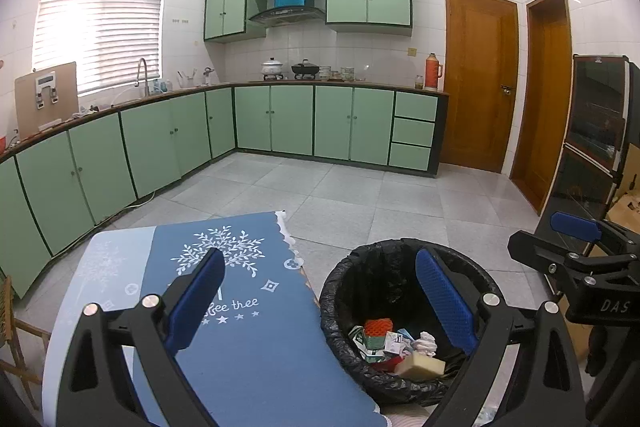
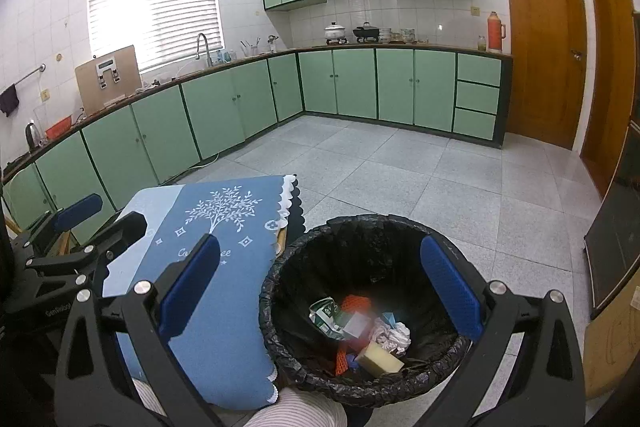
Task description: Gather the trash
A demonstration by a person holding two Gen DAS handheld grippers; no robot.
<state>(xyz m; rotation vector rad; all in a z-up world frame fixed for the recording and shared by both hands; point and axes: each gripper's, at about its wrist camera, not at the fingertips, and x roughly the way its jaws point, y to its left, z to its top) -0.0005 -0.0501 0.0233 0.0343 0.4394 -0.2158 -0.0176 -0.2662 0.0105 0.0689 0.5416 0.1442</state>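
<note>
A round bin with a black liner [image 1: 360, 279] [image 2: 304, 259] stands on the floor beside the table. Trash lies in it: an orange net [image 1: 378, 327], a yellow sponge [image 1: 420, 367] [image 2: 380, 357], crumpled paper [image 2: 390, 337] and small cartons. A blurred small carton [image 2: 356, 325] shows in mid-air inside the bin. My left gripper [image 1: 320, 303] is open and empty, above the table edge and bin. My right gripper [image 2: 320, 291] is open and empty above the bin; it also shows in the left wrist view [image 1: 576, 227]. The left gripper shows at the left of the right wrist view [image 2: 80, 211].
A table with a blue tablecloth [image 1: 248, 347] [image 2: 216, 291] lies left of the bin. Green cabinets [image 1: 292, 119] line the far walls. Two wooden doors [image 1: 480, 79] are at the right. A dark glass cabinet [image 1: 592, 131] and cardboard boxes [image 2: 612, 339] stand at the right.
</note>
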